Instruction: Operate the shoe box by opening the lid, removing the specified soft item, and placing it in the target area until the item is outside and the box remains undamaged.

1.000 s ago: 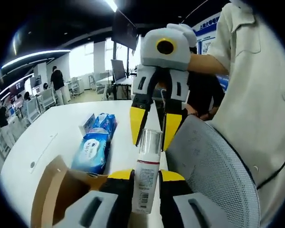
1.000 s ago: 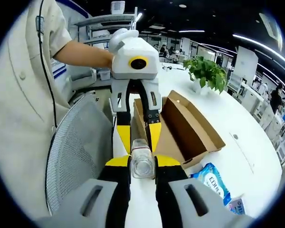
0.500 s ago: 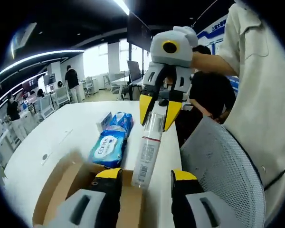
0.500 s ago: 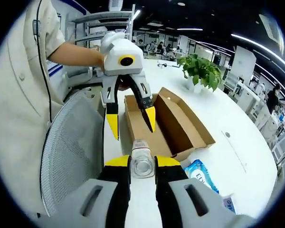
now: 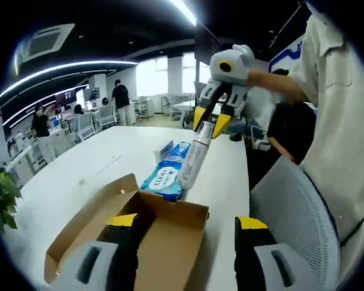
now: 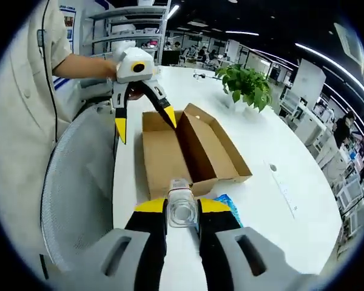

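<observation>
Right tongs (image 6: 182, 209) clamp bottle (image 5: 193, 162) | left tongs (image 5: 185, 224) wide, empty

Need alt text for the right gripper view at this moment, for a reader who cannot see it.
The right hand-held gripper is shut on a clear plastic bottle above a white table. Beyond it an open cardboard shoe box lies beside a blue wipes pack, while the left hand-held gripper hangs open over the box. A potted plant stands farther back.

box (image 6: 194, 151): open top | chair (image 6: 79, 182) crowds near side | far table (image 6: 279, 151): seemingly free
</observation>
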Demonstrator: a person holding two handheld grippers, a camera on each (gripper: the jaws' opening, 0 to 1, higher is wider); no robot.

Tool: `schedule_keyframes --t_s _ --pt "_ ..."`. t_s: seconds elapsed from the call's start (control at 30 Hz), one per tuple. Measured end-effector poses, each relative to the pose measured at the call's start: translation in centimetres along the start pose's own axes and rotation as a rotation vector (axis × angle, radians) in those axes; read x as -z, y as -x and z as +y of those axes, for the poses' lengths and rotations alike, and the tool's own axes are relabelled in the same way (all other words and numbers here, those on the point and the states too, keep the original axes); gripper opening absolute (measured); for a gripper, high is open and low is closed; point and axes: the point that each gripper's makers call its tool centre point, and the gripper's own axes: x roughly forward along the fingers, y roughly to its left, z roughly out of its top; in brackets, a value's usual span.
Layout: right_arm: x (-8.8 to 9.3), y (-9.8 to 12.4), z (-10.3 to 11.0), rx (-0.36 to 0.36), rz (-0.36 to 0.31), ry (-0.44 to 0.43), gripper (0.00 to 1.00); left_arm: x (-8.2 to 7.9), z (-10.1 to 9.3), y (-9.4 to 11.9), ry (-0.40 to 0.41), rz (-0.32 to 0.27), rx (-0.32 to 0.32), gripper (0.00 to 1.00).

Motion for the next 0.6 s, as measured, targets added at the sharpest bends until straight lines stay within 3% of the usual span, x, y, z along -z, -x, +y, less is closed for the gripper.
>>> schedule_keyframes --t_s 0.3,0.6 --pt "1.3 0.6 -4.0 0.025 0.072 0.039 0.16 0.4 1.7 2.1 0.047 -0.014 -0.103 0.81" --pt "2.4 -0.2 -7.6 0.032 0.147 0.073 0.16 1.1 2.3 4.3 0.075 -0.010 -0.190 0.91"
